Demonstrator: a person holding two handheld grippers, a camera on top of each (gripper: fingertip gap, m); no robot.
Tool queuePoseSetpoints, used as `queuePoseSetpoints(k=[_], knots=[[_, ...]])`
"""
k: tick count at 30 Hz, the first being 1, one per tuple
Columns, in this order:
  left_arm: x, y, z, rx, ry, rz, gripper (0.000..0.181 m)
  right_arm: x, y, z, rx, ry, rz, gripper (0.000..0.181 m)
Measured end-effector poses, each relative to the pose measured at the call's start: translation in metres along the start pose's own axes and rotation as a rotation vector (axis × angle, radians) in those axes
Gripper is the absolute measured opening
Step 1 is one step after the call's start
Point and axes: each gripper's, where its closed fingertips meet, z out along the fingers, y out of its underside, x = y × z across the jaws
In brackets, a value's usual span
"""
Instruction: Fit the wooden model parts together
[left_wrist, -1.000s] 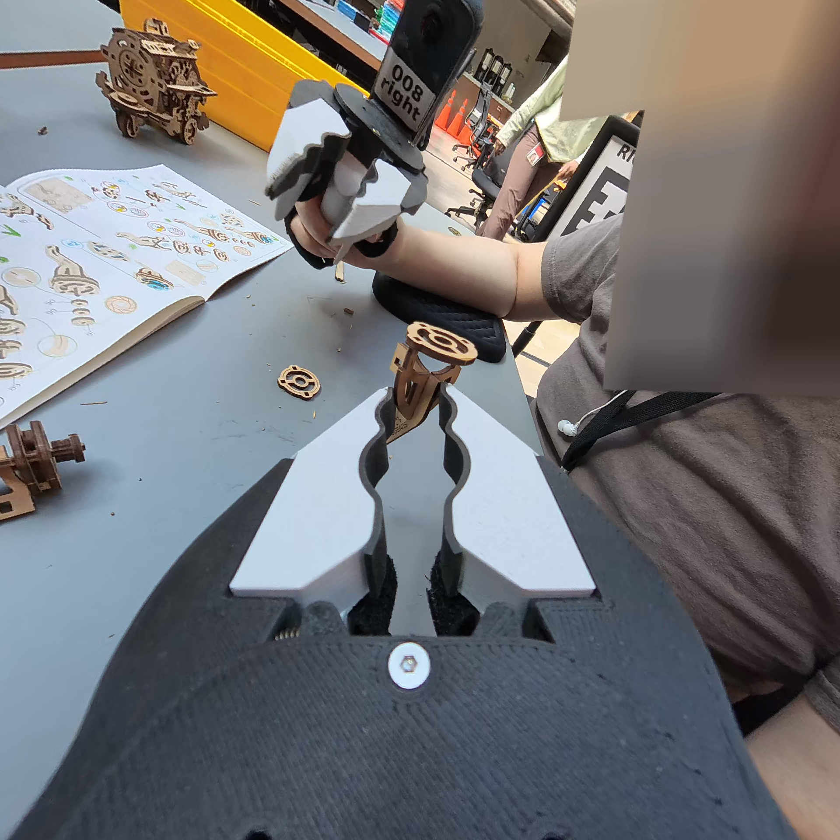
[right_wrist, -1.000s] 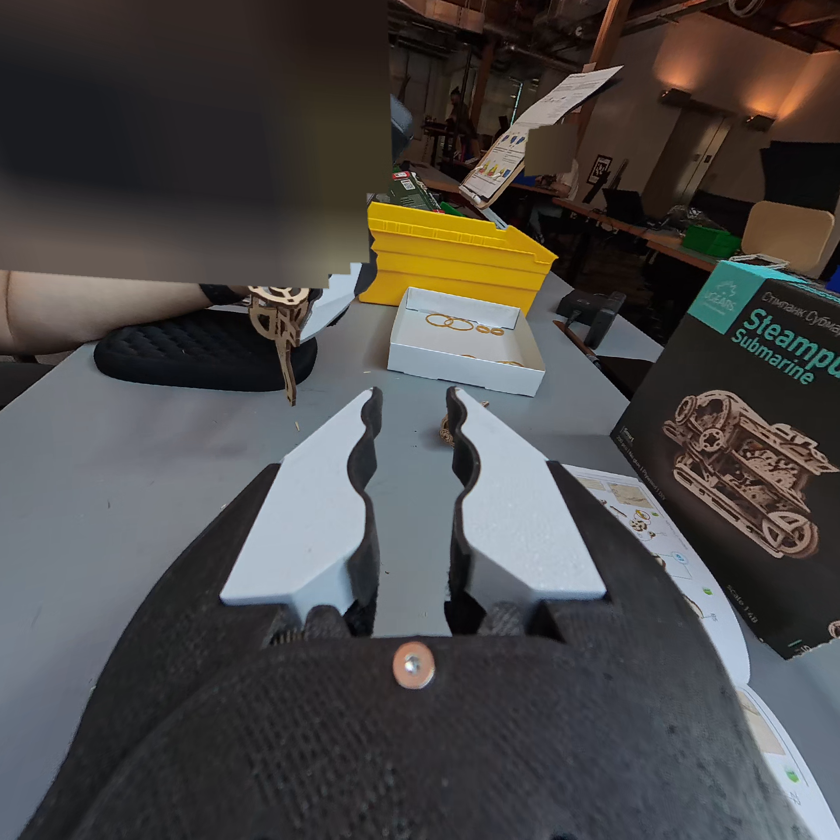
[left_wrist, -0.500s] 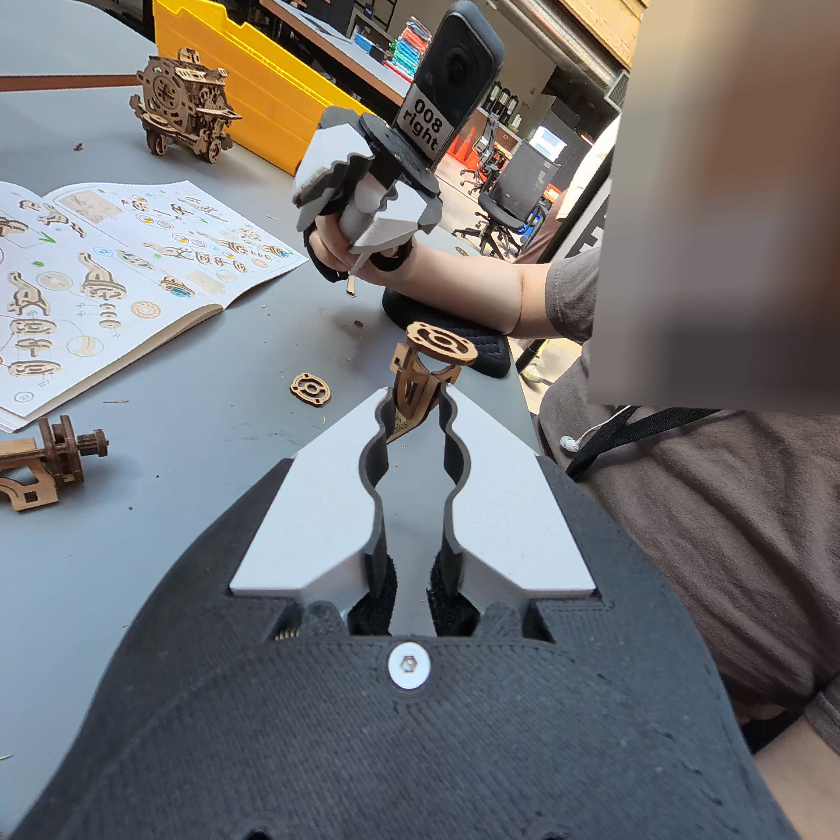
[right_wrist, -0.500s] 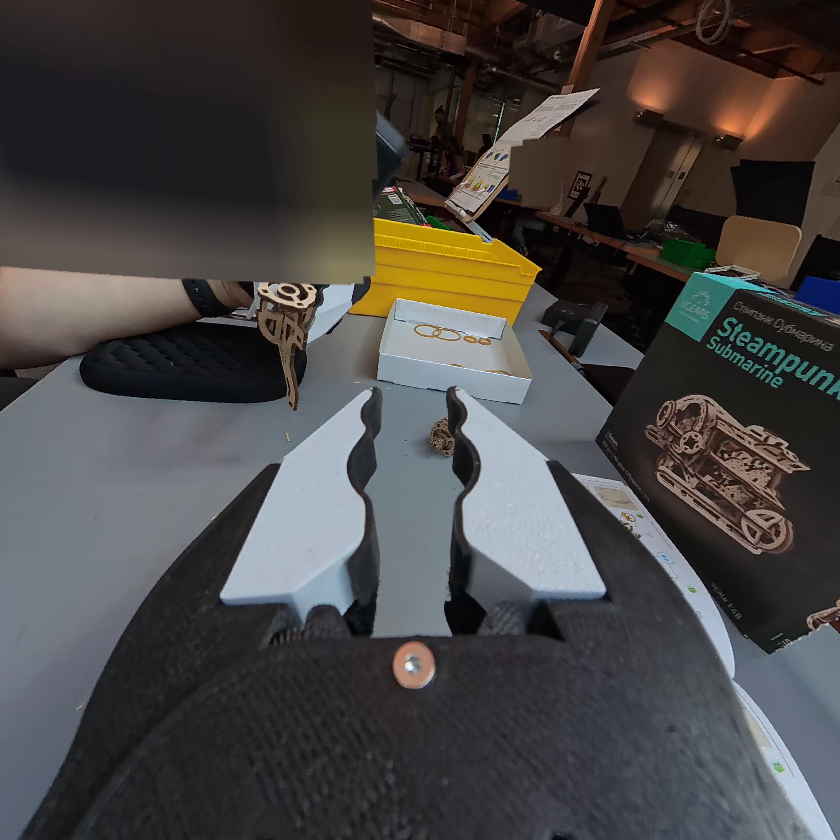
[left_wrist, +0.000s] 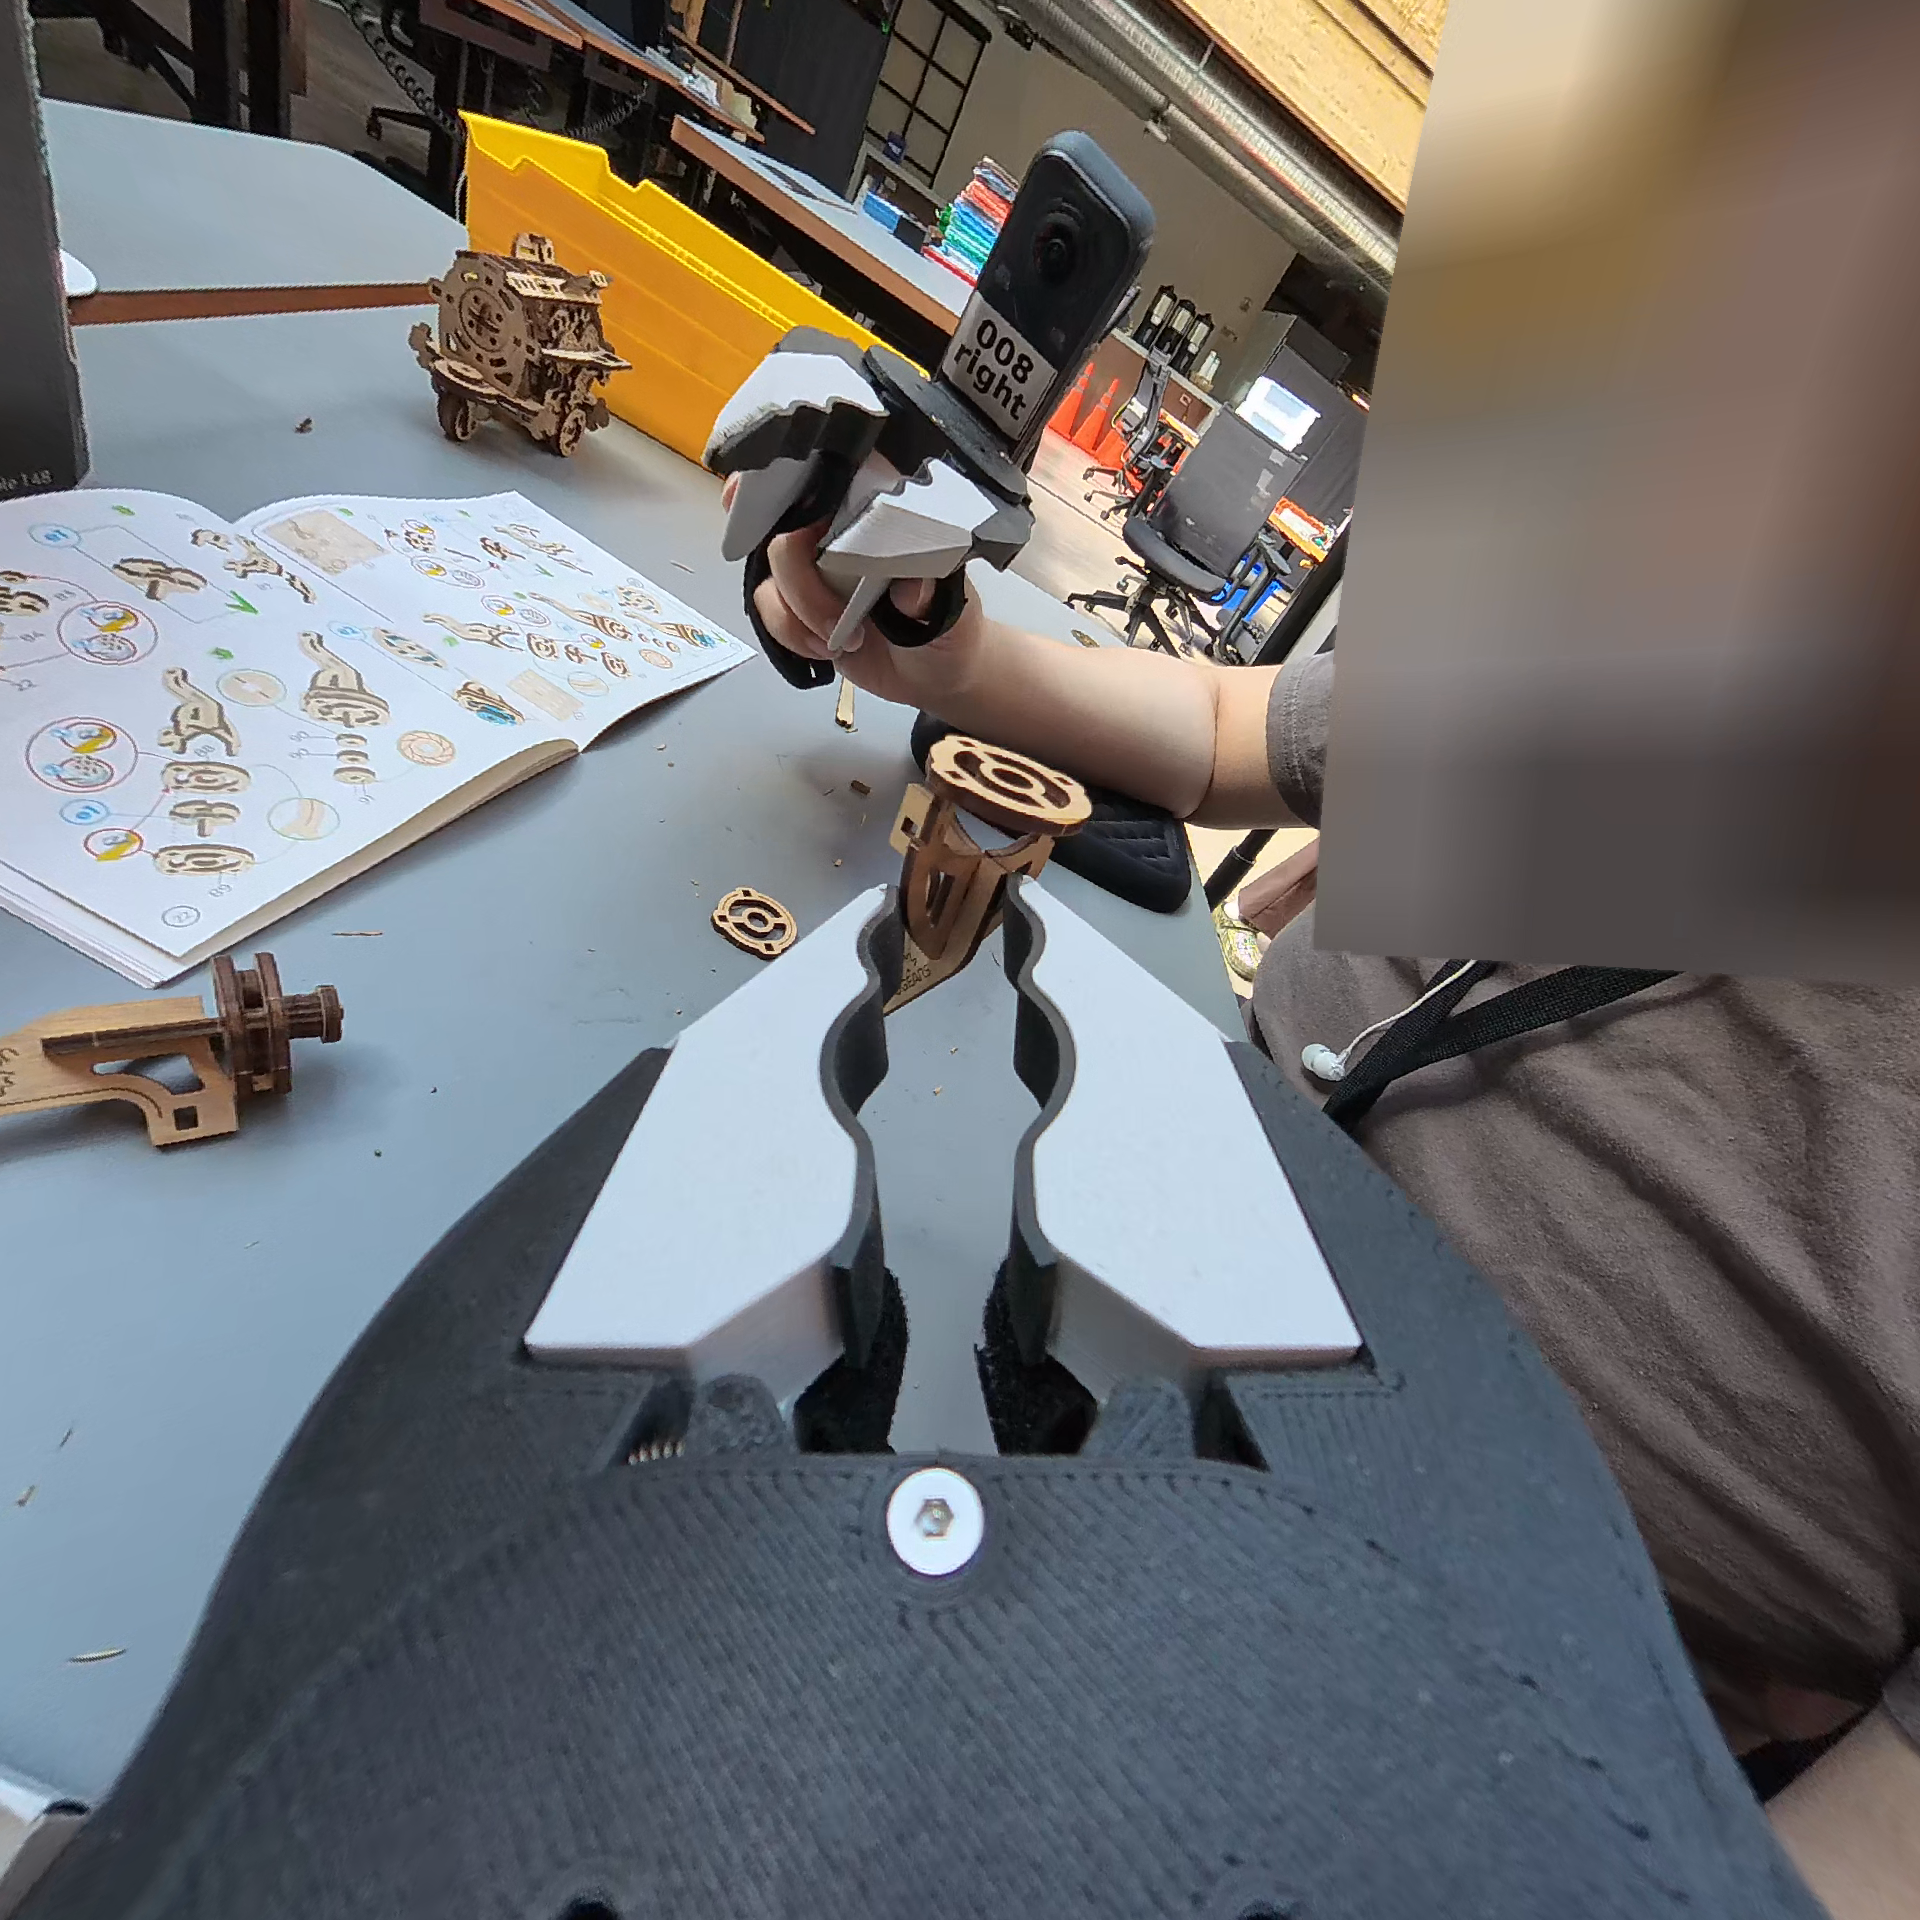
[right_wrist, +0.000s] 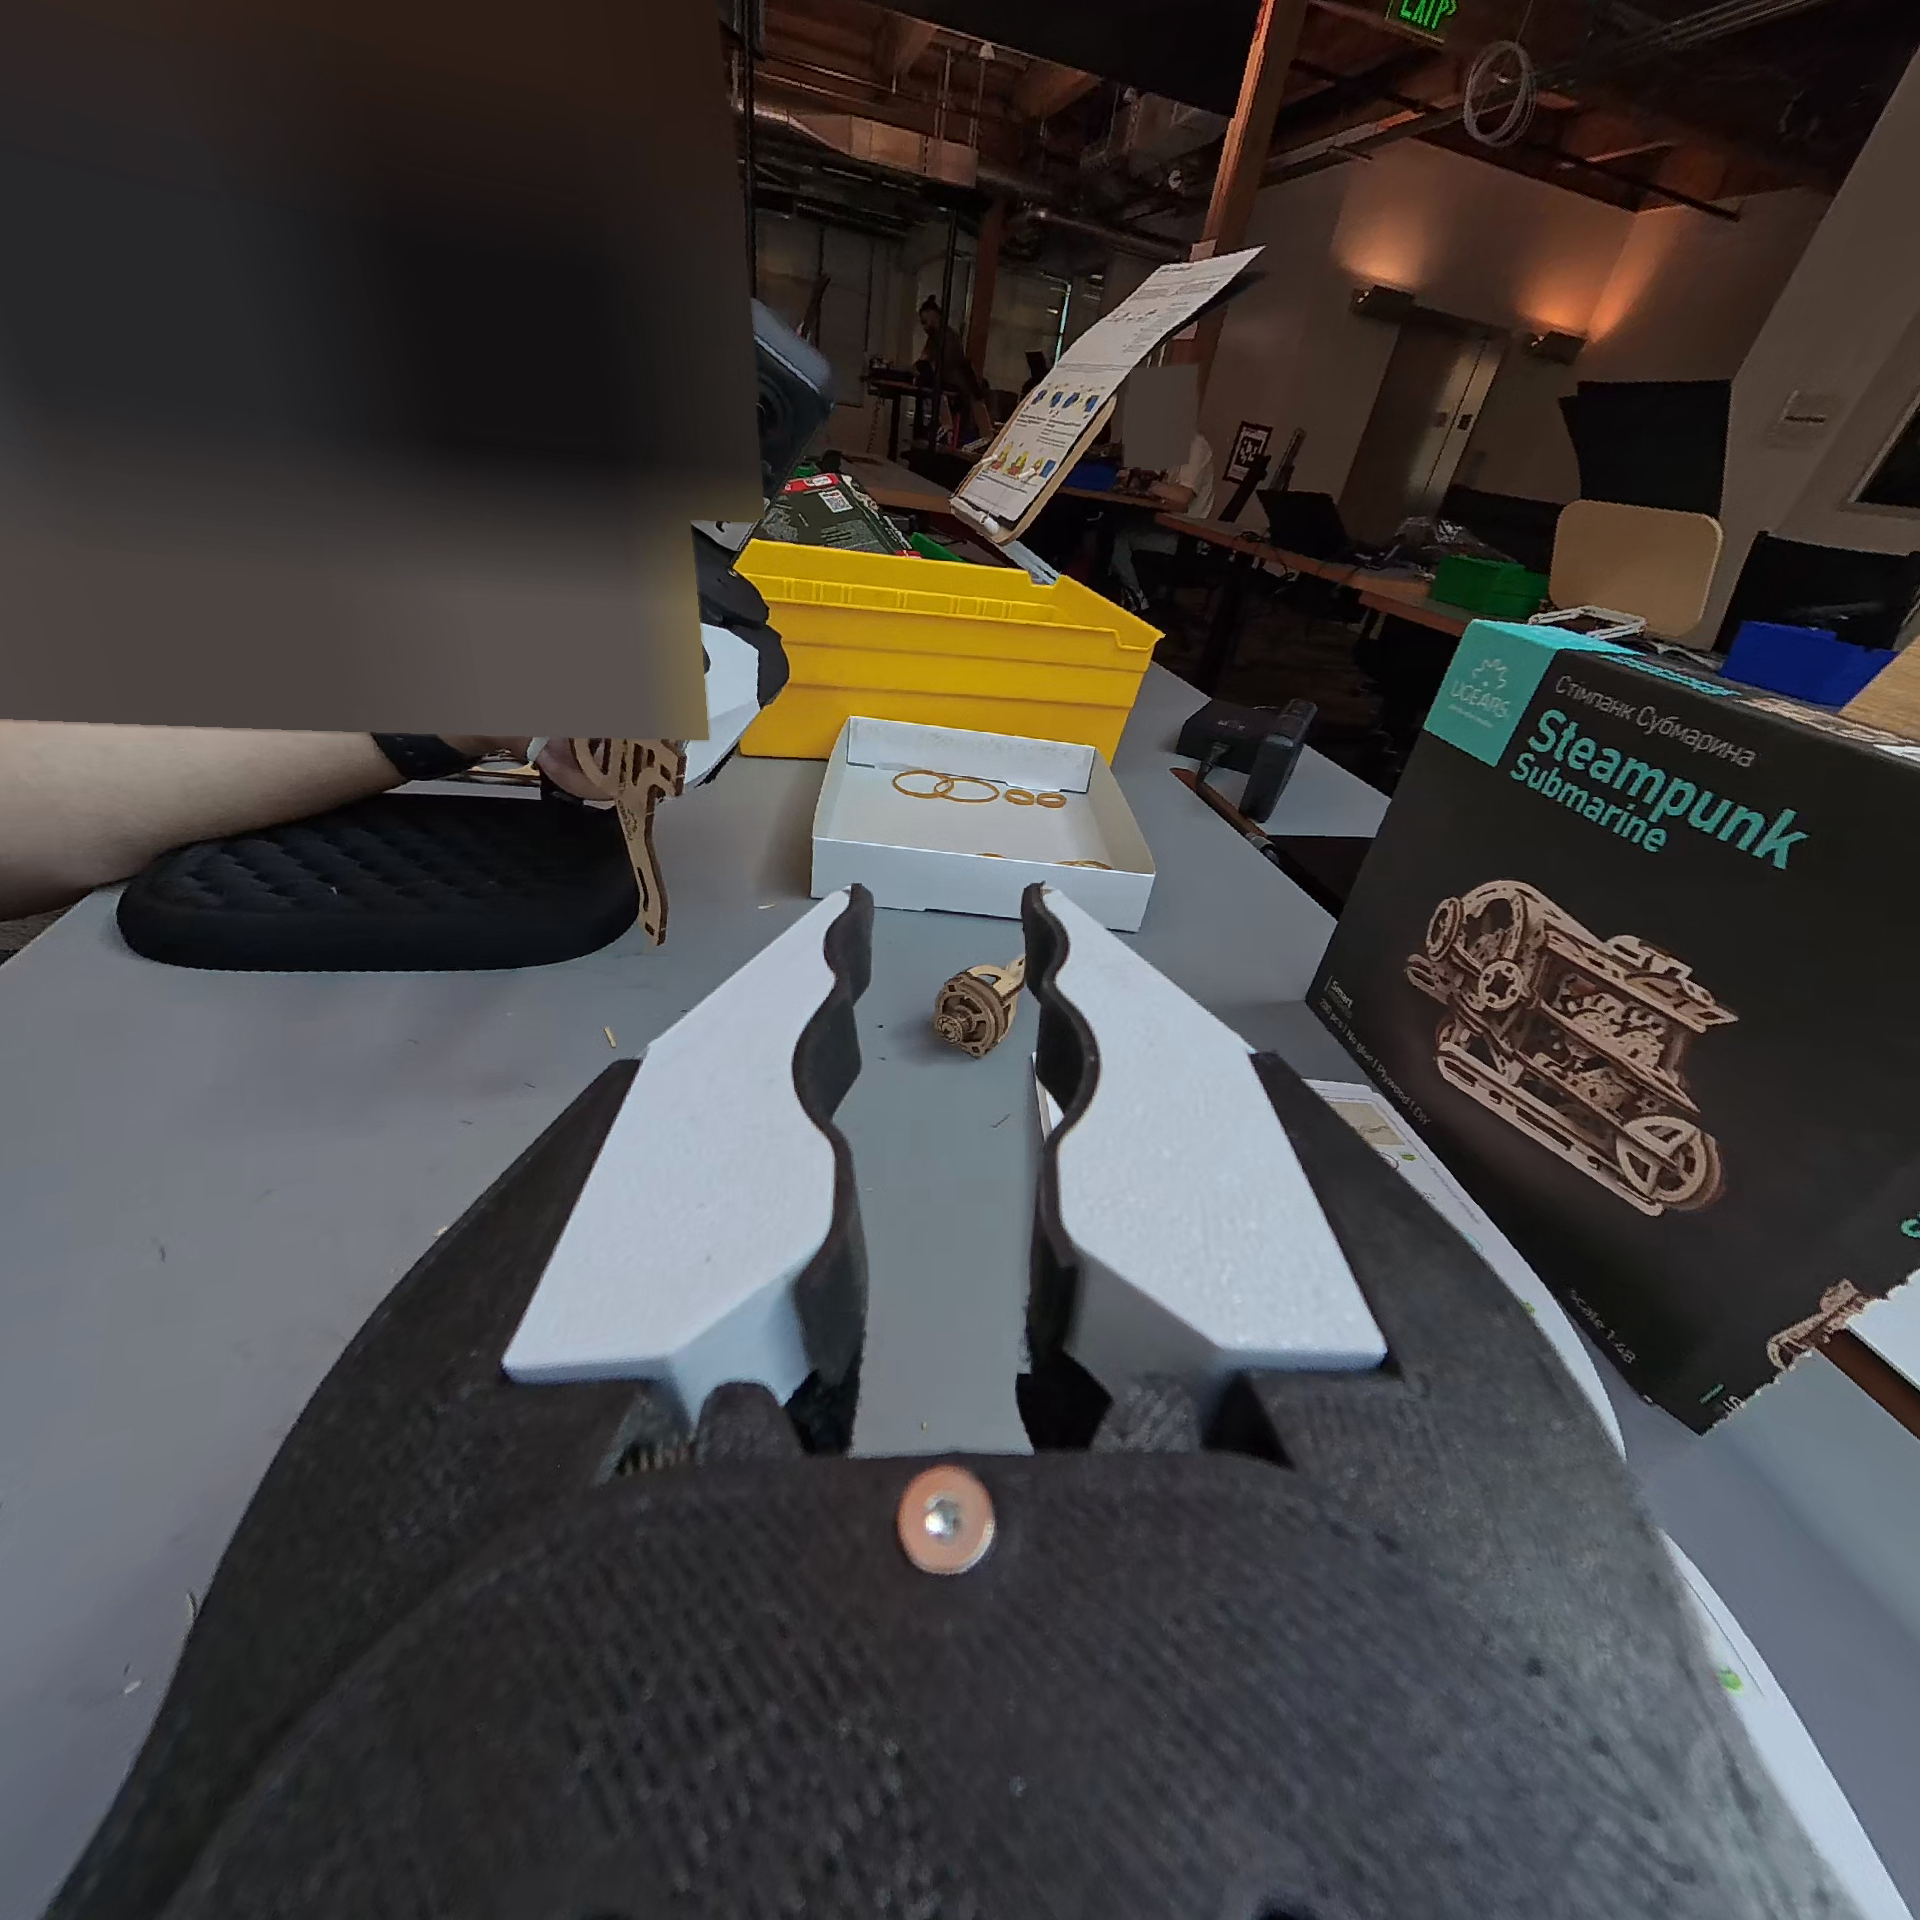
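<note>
1. Jaws of the left gripper are closed on a wooden bracket part capped by a ringed disc.
2. Jaws of the right gripper are parted and empty; over the last second a small barrel-shaped wooden part on the tabletop has been brought between the tips, so pickup is judged next.
3. Printed writing is carried by the kit box and instruction booklet; it is not reproduced.
</note>
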Motion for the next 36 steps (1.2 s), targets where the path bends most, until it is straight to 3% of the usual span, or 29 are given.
queuePoseSetpoints(k=[15,26,36], knots=[[-0.003,0.003,0.017,-0.003,0.024,-0.063,0.017,-0.041,0.01,0.012,-0.063,-0.153,-0.108,0.031],[-0.002,0.02,0.038,-0.106,0.014,-0.033,0.017,-0.077,-0.009,0.021,0.022,-0.339,0.175,0.024],[0.009,0.033,0.047,-0.185,0.051,0.027,0.017,-0.095,-0.006,0.023,-0.013,-0.423,0.141,0.024]])
